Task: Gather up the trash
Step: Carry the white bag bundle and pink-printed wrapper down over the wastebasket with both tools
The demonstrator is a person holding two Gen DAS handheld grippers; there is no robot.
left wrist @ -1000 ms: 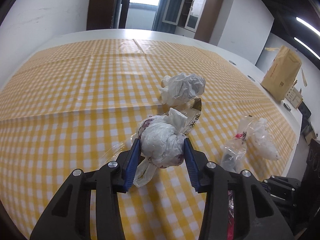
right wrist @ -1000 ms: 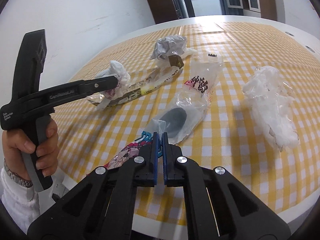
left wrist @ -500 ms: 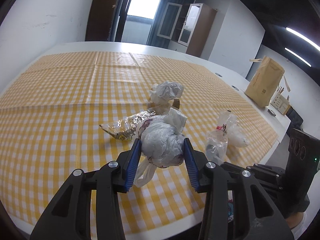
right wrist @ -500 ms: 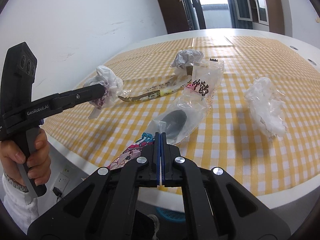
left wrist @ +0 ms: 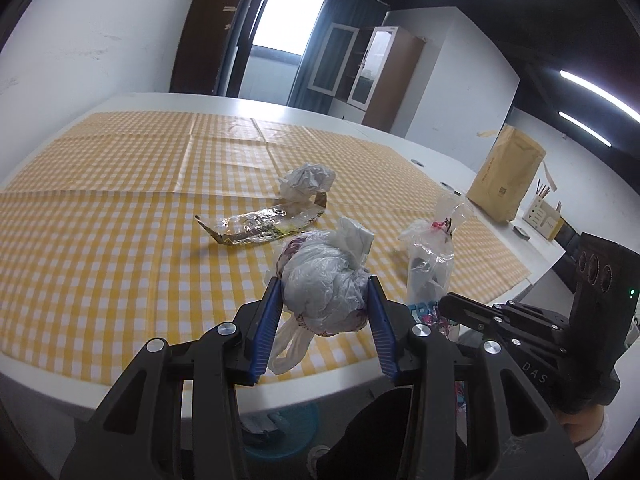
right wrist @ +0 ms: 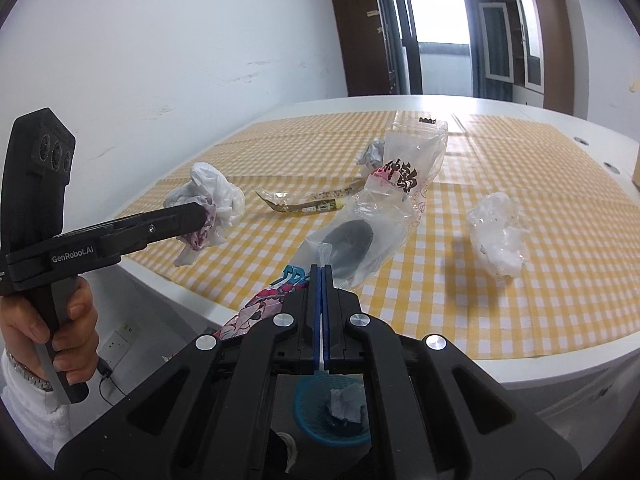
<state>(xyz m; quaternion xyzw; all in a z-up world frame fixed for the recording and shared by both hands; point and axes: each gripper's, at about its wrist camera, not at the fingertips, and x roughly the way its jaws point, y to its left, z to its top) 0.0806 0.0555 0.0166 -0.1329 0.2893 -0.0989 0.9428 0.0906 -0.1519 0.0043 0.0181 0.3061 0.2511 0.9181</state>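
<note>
My left gripper (left wrist: 324,300) is shut on a crumpled white plastic bag (left wrist: 322,280) and holds it above the table's front edge; the bag also shows in the right wrist view (right wrist: 210,204). My right gripper (right wrist: 321,276) is shut on the edge of a clear snack wrapper (right wrist: 384,208) with a dark tray inside and lifts it off the cloth; a colourful wrapper (right wrist: 260,308) hangs beside it. A blue trash basket (right wrist: 332,408) with paper in it stands on the floor below the right gripper.
On the yellow checked tablecloth (left wrist: 120,200) lie a long foil wrapper (left wrist: 260,226), a crumpled white wad (left wrist: 306,180) and a crumpled clear plastic bag (right wrist: 498,236). A brown paper bag (left wrist: 506,178) stands at the table's far right.
Both grippers have pulled back toward the table's front edge and risen, carrying their trash. The blue basket on the floor has come into view below.
</note>
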